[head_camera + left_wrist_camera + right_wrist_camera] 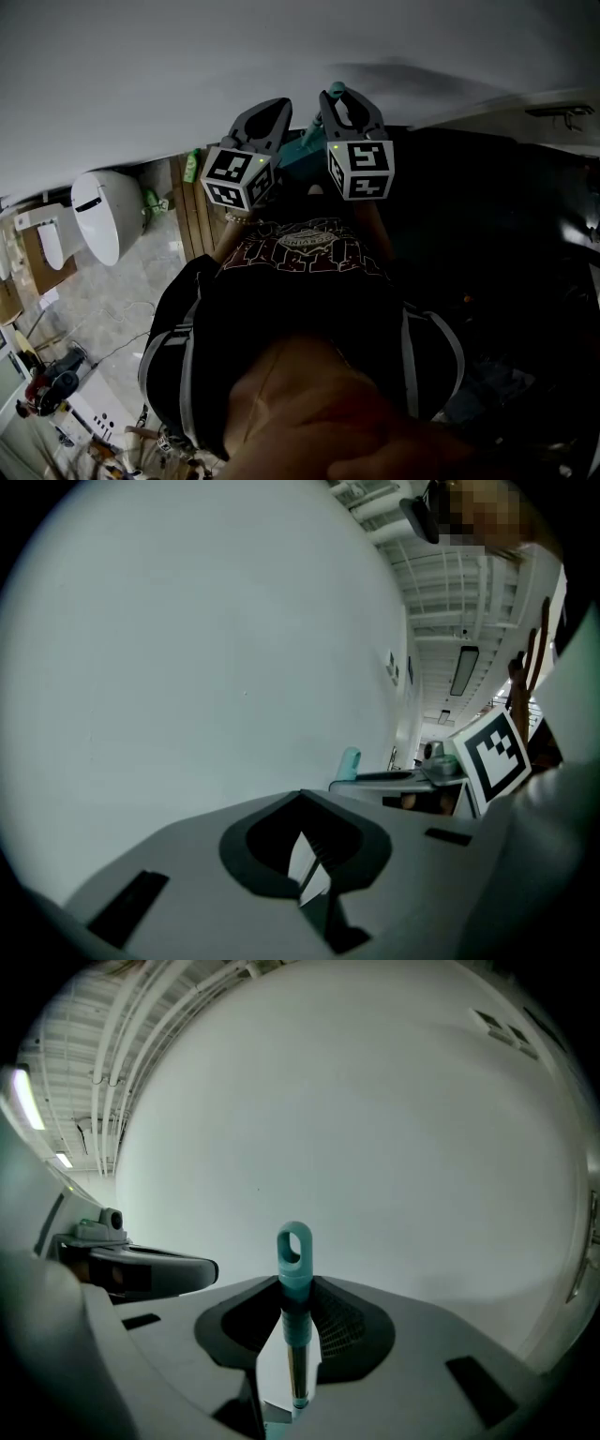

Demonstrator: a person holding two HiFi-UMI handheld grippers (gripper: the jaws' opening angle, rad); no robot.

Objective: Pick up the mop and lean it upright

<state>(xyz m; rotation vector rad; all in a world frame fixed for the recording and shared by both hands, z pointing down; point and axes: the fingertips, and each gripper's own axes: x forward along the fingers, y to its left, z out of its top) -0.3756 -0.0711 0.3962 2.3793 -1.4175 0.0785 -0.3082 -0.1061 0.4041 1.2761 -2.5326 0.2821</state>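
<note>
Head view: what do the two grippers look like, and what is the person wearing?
The left gripper and right gripper are both tapered grey shells with dark inner jaws. Each carries a white cube with black square markers and a small green light. The person wears a dark printed T-shirt.

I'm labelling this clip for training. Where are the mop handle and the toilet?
mop handle point(294, 1288): right gripper view, on the teal end just below its hanging loop.
toilet point(105, 211): head view, on its white body.
</note>
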